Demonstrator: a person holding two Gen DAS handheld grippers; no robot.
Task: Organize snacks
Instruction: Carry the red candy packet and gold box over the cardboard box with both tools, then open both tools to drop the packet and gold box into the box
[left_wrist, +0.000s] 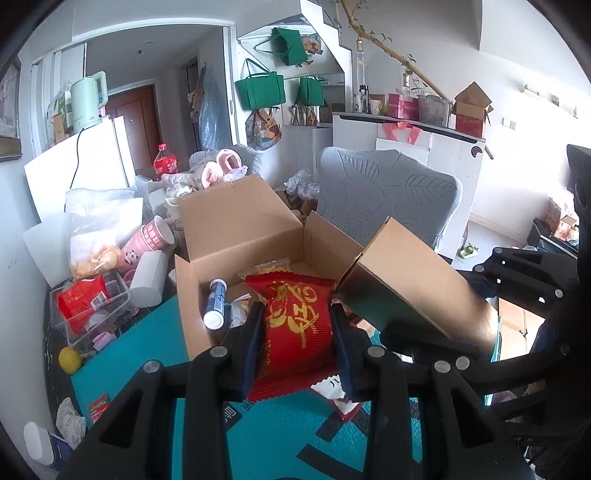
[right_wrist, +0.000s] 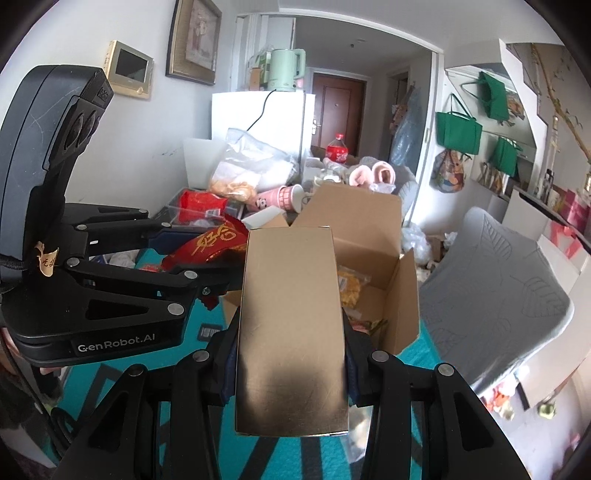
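My left gripper is shut on a red snack packet with gold writing, held just in front of the open cardboard box. The box holds a yellow snack bag and a white-capped blue tube. My right gripper is shut on a gold rectangular box, held above the near edge of the cardboard box. The gold box also shows at the right of the left wrist view. The left gripper with the red packet shows at the left of the right wrist view.
The box stands on a teal mat. Left of it are a clear container with red packets, a pink cup, a white bottle, a yellow fruit and a bag of chips. A grey chair stands behind.
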